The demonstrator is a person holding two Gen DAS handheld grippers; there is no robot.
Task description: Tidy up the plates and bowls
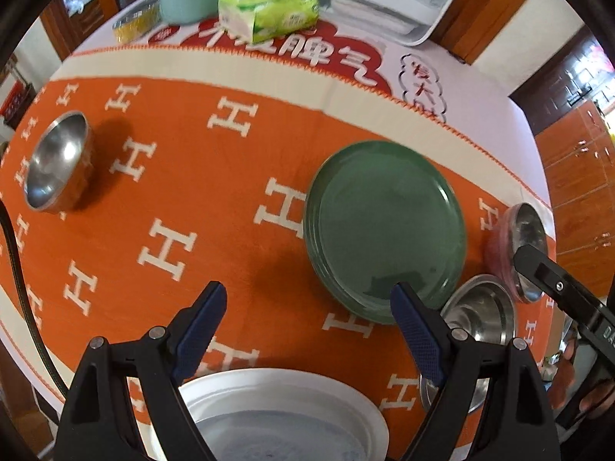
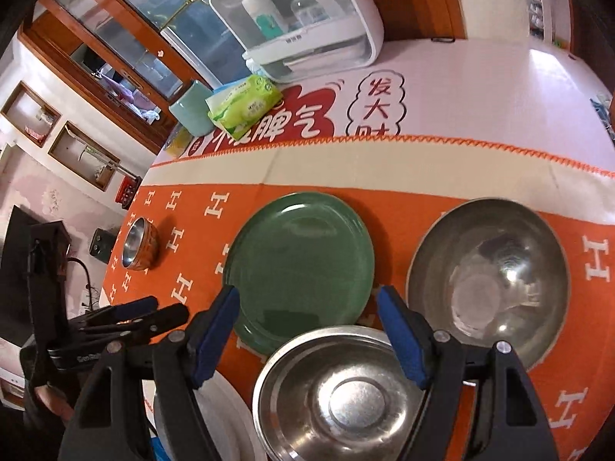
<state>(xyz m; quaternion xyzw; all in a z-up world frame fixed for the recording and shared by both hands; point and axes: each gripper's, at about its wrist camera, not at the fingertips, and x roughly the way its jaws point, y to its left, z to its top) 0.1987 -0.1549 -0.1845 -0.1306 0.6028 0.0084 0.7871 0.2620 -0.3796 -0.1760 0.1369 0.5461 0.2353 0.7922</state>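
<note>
While both of your grippers hang open and empty over the tabletop [image 1: 230,199], crowding is the risk. The left gripper [image 1: 307,330] straddles bare cloth between the white plate [image 1: 284,395] at 6 o'clock and the green plate [image 1: 384,226] at 2 o'clock. The right gripper [image 2: 307,342] stands over the nearest steel bowl [image 2: 338,395], close beside the large steel bowl [image 2: 488,280] at 2 o'clock. Come down carelessly and a finger may clip a neighbouring rim, skidding slick steel or chipping the green plate. A small bowl [image 1: 57,161] sits apart at 10 o'clock.
</note>
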